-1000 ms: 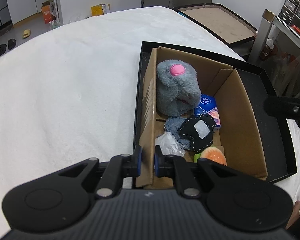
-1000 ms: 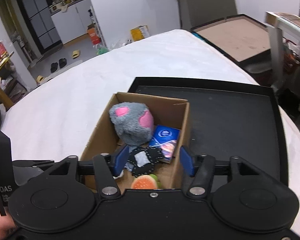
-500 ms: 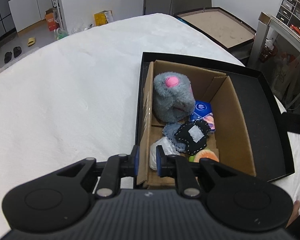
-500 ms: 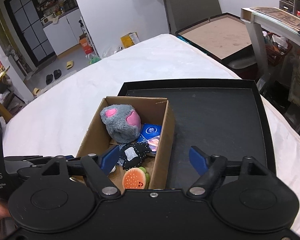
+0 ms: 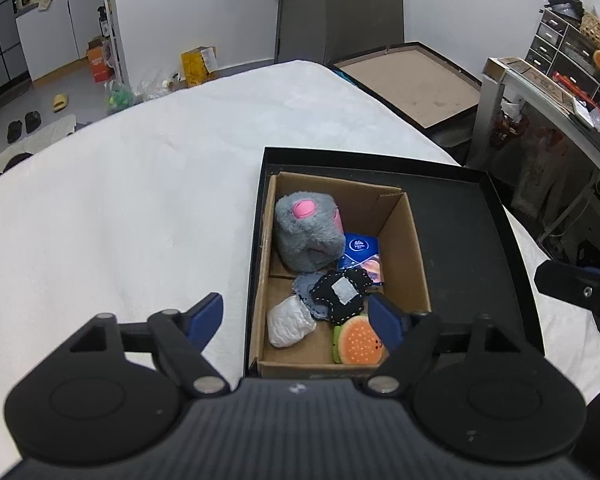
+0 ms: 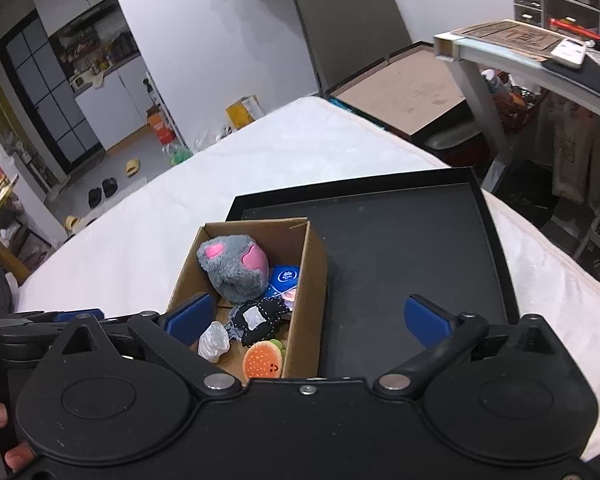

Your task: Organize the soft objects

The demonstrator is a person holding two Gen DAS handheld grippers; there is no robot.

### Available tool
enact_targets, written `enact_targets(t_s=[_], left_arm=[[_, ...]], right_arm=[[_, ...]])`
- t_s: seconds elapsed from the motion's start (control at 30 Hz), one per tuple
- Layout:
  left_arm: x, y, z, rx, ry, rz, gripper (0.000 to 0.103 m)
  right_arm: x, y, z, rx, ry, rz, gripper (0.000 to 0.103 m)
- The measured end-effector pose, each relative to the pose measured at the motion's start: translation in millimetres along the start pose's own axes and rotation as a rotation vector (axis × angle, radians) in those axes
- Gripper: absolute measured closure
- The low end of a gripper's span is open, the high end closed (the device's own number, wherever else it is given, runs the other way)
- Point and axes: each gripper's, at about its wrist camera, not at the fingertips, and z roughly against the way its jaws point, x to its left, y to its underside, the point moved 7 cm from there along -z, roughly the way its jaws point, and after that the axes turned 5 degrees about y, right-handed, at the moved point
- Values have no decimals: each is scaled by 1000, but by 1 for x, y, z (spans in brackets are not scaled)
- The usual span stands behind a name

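Your left tool (image 5: 296, 318): jaws opening wide, nothing held. Right tool (image 6: 310, 318): same, empty. Soft toys sit in cardboard box (image 5: 414, 264) on black tray (image 5: 480, 240), bed beneath. Box straight ahead-below left tool, long axis running away from you; left hand nearer.

cardboard box (image 6: 304, 280) of soft toys, black tray (image 6: 420, 248)

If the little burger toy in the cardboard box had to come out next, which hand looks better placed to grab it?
Probably the left. The left gripper hangs over the near end of the cardboard box, its empty jaws opening with the burger toy just below. The right gripper, also opening and empty, sits more over the black tray.
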Motion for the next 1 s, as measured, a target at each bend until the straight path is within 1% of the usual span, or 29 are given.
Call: enact_targets(t_s=[0.1, 0.27, 0.33, 0.4, 0.6, 0.7, 1.0], left_arm=[[-5, 0, 11, -7, -12, -17, 16], [-11, 2, 26, 0, -17, -29, 14], [-12, 3, 32, -1, -14, -32, 12], [-15, 4, 38, -5, -27, -41, 9], [-21, 8, 54, -13, -29, -59, 9], [-24, 9, 62, -22, -31, -76, 8], [-34, 14, 90, -30, -6, -77, 7]], right_arm=[[-3, 0, 8, -11, -7, -9, 0], [-6, 2, 23, -15, -13, -22, 0], [-8, 3, 29, -21, -11, -28, 0], [-10, 5, 35, -25, -4, -33, 0], [-13, 8, 50, -40, -2, -47, 0], [-15, 9, 55, -37, 13, -47, 0], [-19, 14, 79, -50, 21, -52, 0]])
